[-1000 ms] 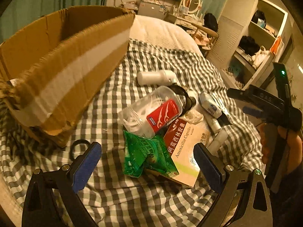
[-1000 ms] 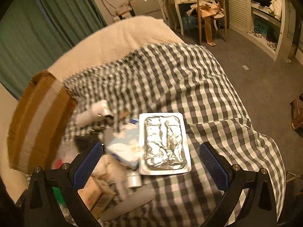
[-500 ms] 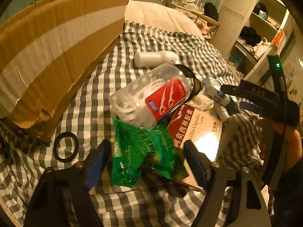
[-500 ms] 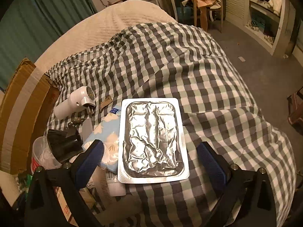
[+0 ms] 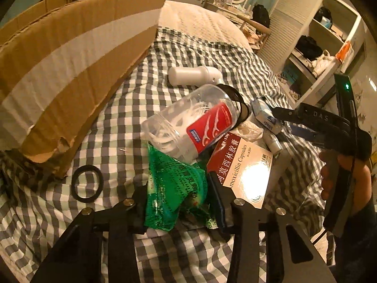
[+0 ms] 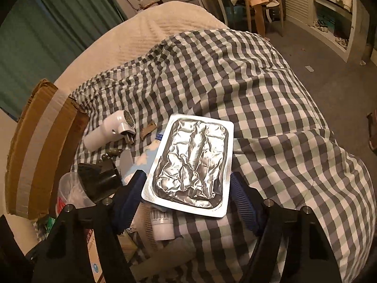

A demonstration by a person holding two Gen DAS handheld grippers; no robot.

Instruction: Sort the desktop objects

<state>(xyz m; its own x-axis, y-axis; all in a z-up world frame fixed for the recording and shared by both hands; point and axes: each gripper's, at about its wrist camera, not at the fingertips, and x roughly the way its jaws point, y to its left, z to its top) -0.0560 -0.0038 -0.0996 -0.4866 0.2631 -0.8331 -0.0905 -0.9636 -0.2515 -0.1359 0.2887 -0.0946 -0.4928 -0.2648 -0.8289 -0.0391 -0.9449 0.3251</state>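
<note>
Spread over most of both views: a grey-and-white checked blanket [image 6: 271, 108] on a bed, carrying the clutter. Filling the upper left of the left wrist view, a torn cardboard box [image 5: 70, 54] with a pale tape band, seen again at the left edge of the right wrist view. In the centre of the right wrist view, a silver foil blister tray [image 6: 192, 162] lying flat, its near end between the blue pads [image 6: 242, 202] of the right gripper [image 6: 186, 200]; pads close beside its edges, actual contact impossible to tell. In the middle of the left wrist view, a clear floss-pick jar [image 5: 190, 122] with a red label and black lid, tipped on its side and resting on a red-and-cream amoxicillin box [image 5: 242, 165]. At lower centre, a crumpled green foil packet [image 5: 174, 188], pinched between the 2 fingers of the left gripper [image 5: 176, 195], closed against its sides, touching the jar above and the box to the right. Above the jar, a white lint shaver [image 5: 193, 75] lying flat. Right of the jar, a small blue-and-white tube [image 5: 266, 115] and a crumpled plastic wrapper [image 5: 249, 129]. At lower left, a black rubber ring [image 5: 87, 184] flat on the blanket near the box corner. At the right edge, a hand [image 5: 344, 179] around the other gripper's handle.
</note>
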